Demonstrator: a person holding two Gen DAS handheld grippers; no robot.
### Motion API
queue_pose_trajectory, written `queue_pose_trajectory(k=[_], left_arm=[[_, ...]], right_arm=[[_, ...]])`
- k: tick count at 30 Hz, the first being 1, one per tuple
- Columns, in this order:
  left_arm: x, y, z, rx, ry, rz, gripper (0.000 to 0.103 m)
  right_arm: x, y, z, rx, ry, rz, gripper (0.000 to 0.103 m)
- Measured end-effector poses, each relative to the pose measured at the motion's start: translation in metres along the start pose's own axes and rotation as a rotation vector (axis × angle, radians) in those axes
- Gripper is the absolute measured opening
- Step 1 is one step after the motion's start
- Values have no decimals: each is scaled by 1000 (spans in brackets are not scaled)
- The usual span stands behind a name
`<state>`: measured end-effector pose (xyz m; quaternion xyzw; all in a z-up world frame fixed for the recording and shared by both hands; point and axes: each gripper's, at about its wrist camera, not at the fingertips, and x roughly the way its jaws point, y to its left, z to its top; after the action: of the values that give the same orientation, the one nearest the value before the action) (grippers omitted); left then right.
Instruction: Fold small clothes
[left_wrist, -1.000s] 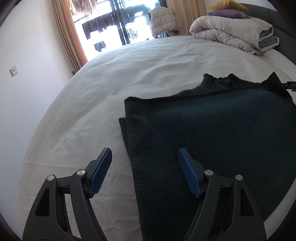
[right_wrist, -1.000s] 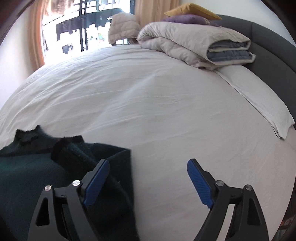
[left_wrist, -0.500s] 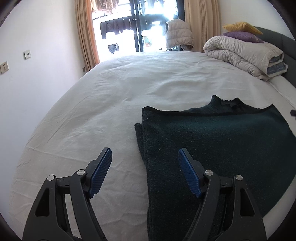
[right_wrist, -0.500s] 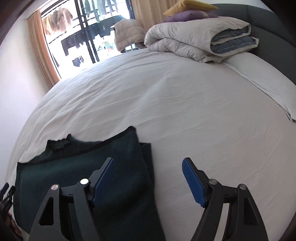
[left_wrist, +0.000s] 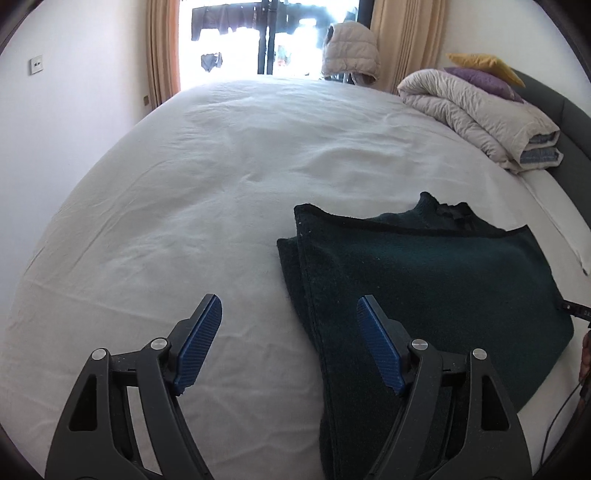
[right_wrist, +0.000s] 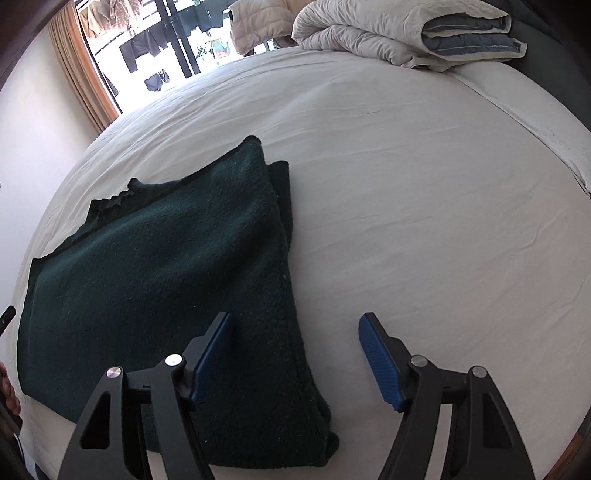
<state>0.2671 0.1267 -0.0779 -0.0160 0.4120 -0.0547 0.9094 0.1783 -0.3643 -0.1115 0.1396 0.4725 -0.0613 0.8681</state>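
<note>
A dark green knitted garment (left_wrist: 424, 280) lies flat on the white bed sheet (left_wrist: 203, 192), its sides folded inward and its collar at the far end. My left gripper (left_wrist: 290, 306) hovers open above the garment's left folded edge, nothing between its blue pads. In the right wrist view the same garment (right_wrist: 159, 258) fills the left half. My right gripper (right_wrist: 295, 321) hangs over its right folded edge; its jaws are closing, and the pads press on nothing. The tip of each gripper barely shows at the edge of the other's view.
A rolled beige duvet (left_wrist: 480, 118) with yellow and purple cushions sits at the head of the bed, also the duvet (right_wrist: 399, 29). A dark headboard (left_wrist: 561, 122) runs along the right. A window with curtains (left_wrist: 266, 33) is beyond the bed. A thin cable (left_wrist: 557, 417) hangs at right.
Both grippers drew back from the garment toward me. The right gripper let go of the folded side, which now lies flat, and its jaws narrowed slightly. The left view rolled upright.
</note>
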Motion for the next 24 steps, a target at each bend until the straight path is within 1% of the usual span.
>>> queue_pose_trajectory(k=[4,7,10,12,14,16,20,23,24], left_arm=[[25,0,21,41,29,4,75],[36,-6,28,74,35,-24,75],[45,-8,32,69,51,-61,74],[47,-10,33,69,55,-77,61],[49,-12,34,68,64,-84,39],[51,-13,33,77,68,-91,34],[50,-16,30,78,56,-117,32],[47,-16,30,76,47,-119,24],[47,-16,30,80,43,-117,24]], right_arm=[[-1,2,0,-17,-10,26,68],[-1,3,-1,-28,-20,37,68],[0,3,-2,-24,-27,44,67],[-1,3,-2,-32,-32,46,66],[-1,3,-3,-42,-37,46,65],[-1,3,-4,-44,-40,46,65],[-1,5,-4,-45,-43,46,64],[-1,7,-4,-51,-46,44,61],[-1,8,-4,-54,-47,42,60]])
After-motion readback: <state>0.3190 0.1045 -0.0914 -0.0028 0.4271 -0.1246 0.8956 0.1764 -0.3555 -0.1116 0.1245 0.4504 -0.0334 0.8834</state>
